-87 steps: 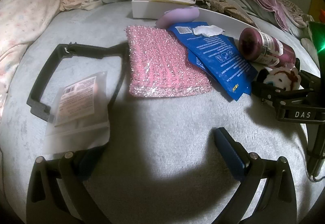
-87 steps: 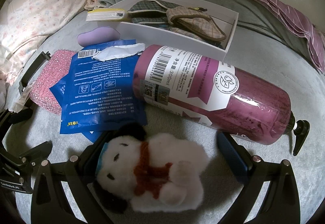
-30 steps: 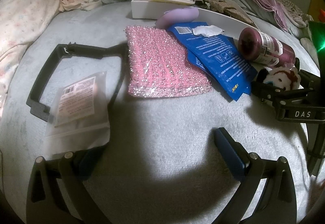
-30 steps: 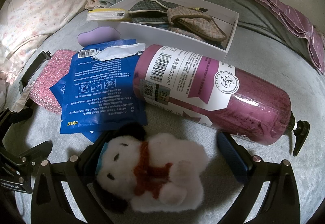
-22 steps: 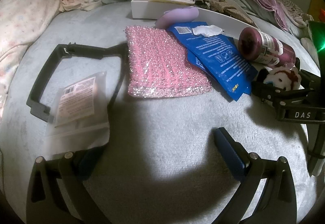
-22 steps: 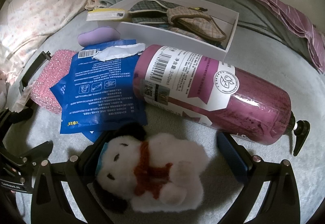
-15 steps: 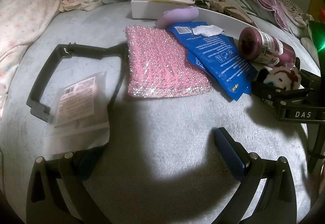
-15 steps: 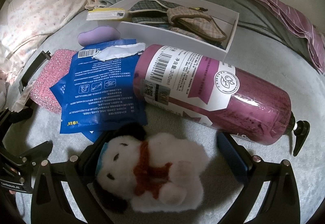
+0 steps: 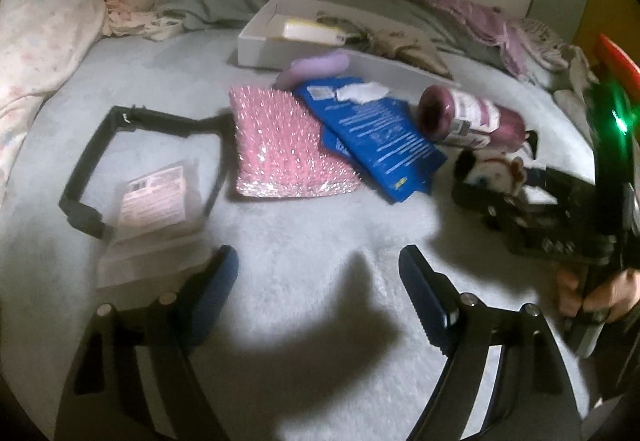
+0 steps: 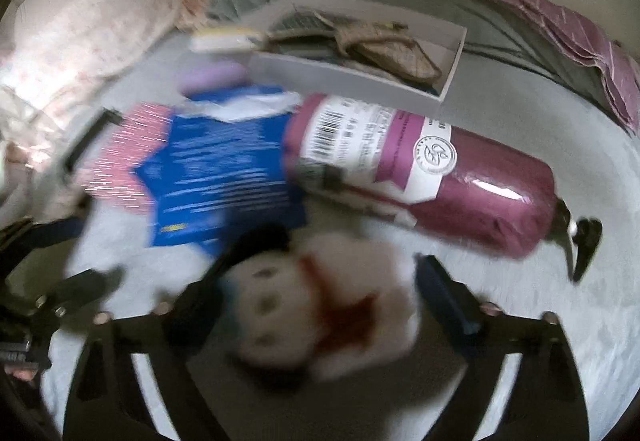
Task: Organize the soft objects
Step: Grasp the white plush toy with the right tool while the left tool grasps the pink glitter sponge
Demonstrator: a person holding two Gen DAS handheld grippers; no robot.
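Two blue-padded fingers of the left hand-held gripper stand wide apart in the left wrist view, holding nothing, above bare grey bed cover. Its left finger sits just beside a clear plastic packet, which lies inside a black strap loop. Ahead lie a pink sequin pouch and blue packets overlapping its right edge. To the right, the right hand-held gripper reaches in level from the frame's edge, with the plush toy between its fingers and the person's hand on the handle below.

In the right wrist view, much blurred, the right hand-held gripper has its fingers narrowed around the plush toy, which fills the gap; whether they press it firmly I cannot tell. The toy's long axis runs across the gap, its dark-capped head toward the left finger, its red scarf mid-body. Beyond it a purple pump bottle lies on its side, nozzle pointing right, in front of a white box holding fabric items.
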